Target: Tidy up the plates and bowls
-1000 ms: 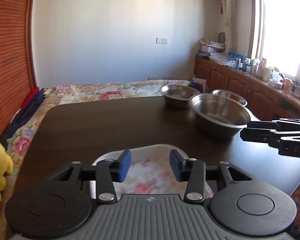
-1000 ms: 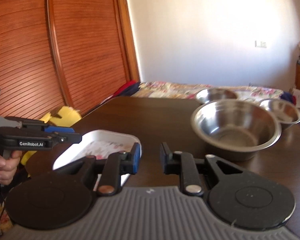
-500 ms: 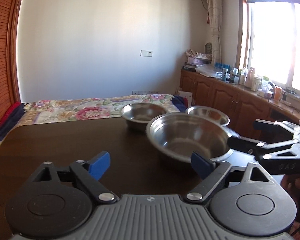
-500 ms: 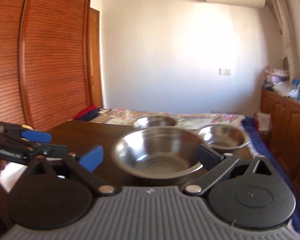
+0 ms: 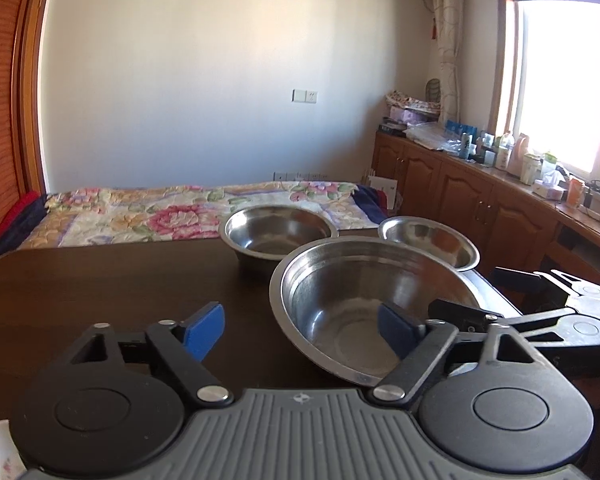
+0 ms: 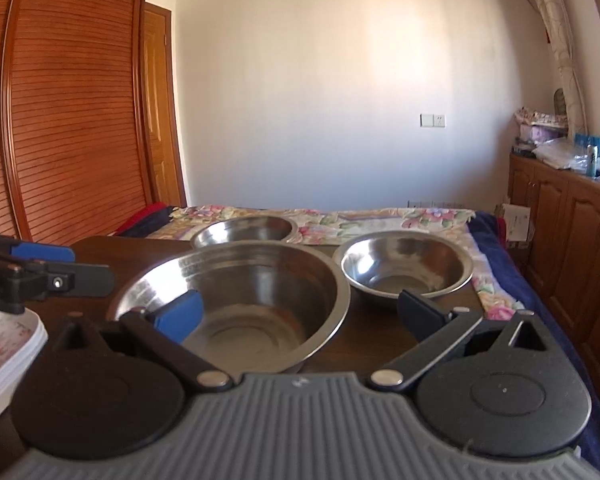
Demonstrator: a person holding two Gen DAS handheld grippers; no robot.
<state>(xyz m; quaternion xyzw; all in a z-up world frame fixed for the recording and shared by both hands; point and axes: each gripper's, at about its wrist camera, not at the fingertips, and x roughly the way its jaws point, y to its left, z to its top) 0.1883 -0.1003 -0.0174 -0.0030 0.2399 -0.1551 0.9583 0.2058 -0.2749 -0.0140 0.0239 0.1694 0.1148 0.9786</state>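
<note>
Three steel bowls stand on the dark table (image 5: 100,280): a large bowl (image 5: 364,300) near me, a medium bowl (image 5: 276,232) behind it and a small bowl (image 5: 432,240) at the right. My left gripper (image 5: 300,328) is open, its right finger over the large bowl's near rim. My right gripper (image 6: 300,312) is open, straddling the large bowl (image 6: 240,300); the small bowl (image 6: 404,268) lies beyond its right finger. A white floral plate (image 6: 4,352) lies at the left.
A bed with a floral cover (image 5: 160,216) runs behind the table. Wooden cabinets (image 5: 480,200) with bottles stand at the right under a window. A slatted wooden wardrobe (image 6: 60,120) stands at the left.
Both grippers opened wide and moved from the floral plate to the large steel bowl, which now lies between or under their fingers.
</note>
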